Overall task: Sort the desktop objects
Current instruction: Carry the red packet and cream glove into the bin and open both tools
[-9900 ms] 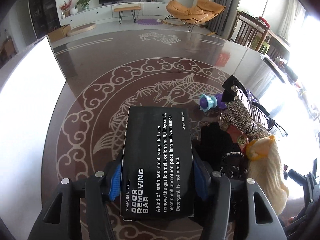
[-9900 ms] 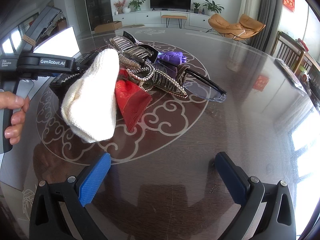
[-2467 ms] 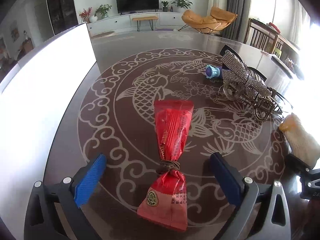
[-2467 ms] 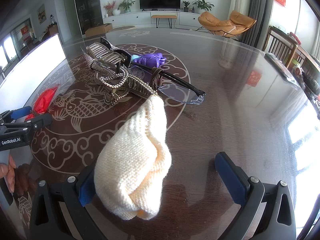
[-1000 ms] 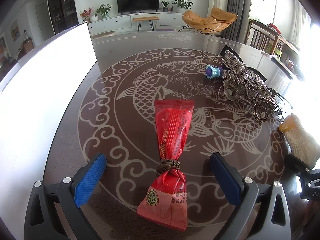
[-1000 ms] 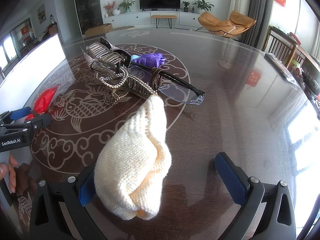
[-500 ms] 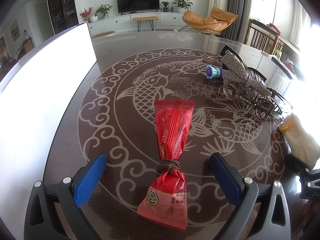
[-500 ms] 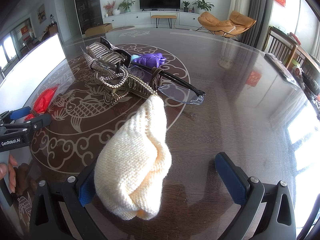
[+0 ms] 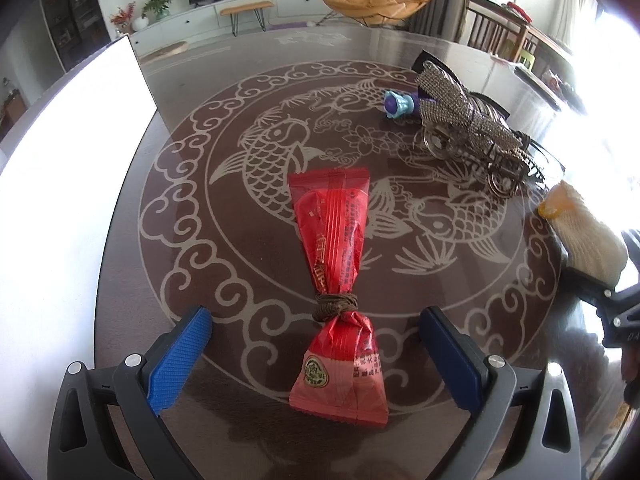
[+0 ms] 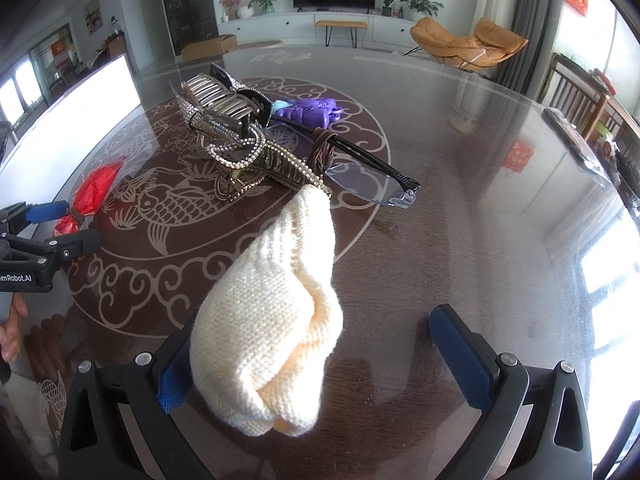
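A white board [image 9: 60,200] covers the left edge of the bench [image 9: 248,52]. Beside it the left hand-held gripper [image 9: 316,344] stands with its jaws wide apart, and the red snack packet [image 9: 334,240] lies flat on the fish pattern between the blue pads [image 9: 180,344], touching neither (a brown cord ties its waist). Toward the bench's middle sits a heap of rhinestone hair clips [image 10: 228,136], with a purple toy [image 10: 312,112] and a pair of glasses [image 10: 368,180] just beside them. The right hand-held gripper [image 10: 316,364] is likewise spread open; the cream knitted sock [image 10: 276,320] lies between its fingers, against the left pad, well clear of the right one. Only the right wrist view shows the glasses' lens and the person's fingers [image 10: 10,332] on the left tool's handle; only the left view shows the packet's printed seal.
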### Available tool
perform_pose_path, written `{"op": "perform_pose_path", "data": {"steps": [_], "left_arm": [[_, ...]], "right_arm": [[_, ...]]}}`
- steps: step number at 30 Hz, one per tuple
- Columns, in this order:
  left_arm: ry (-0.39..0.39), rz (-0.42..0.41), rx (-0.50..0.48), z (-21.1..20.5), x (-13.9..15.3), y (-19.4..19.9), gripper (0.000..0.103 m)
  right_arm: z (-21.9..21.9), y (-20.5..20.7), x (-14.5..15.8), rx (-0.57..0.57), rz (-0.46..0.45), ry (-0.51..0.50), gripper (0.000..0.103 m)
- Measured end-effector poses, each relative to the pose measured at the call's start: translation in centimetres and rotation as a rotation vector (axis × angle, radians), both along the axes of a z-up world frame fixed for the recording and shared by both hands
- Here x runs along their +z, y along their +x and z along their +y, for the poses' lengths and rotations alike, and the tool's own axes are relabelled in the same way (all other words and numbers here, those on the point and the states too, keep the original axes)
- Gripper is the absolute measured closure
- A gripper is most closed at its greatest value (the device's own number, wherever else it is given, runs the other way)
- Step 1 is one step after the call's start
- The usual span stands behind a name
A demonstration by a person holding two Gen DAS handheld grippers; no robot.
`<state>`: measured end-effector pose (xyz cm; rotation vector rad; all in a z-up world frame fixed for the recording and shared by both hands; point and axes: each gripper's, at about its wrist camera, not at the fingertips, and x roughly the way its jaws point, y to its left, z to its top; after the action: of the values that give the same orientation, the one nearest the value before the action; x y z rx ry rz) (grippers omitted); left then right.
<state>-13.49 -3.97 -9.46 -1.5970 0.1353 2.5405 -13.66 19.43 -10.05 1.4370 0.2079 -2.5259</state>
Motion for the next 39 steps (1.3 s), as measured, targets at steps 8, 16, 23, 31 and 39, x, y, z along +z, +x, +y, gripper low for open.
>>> {"op": "perform_pose_path", "data": {"steps": [8,16,23,31,39], "left_arm": [[0.012,-0.019,-0.040,1.0,0.8,0.2,0.024],[0.193,0.083,-0.021,-1.2,3.7,2.7,0.083],[0.404,0.289,0.090,-9.4,13.5,8.7,0.083],[0.247,0.348,0.337,-24.1,17.8,12.2,0.083],[0.108,0.069,0.516,-29.7,9.0,11.0,0.059]], "right_arm": [[-0.3,-2.6,2.5,0.040,-0.207,-0.012,0.016],[-1.6,0.2,4.6,0.095,-0.229,0.043,0.058],[-7.4,3.0,12.1,0.198,-0.073,-0.077,0.058],[-26.8,5.7,18.9,0.494,0.042,-0.344,0.058],[-41.1,7.4,13.1,0.618,-0.076,-0.349,0.047]]}}
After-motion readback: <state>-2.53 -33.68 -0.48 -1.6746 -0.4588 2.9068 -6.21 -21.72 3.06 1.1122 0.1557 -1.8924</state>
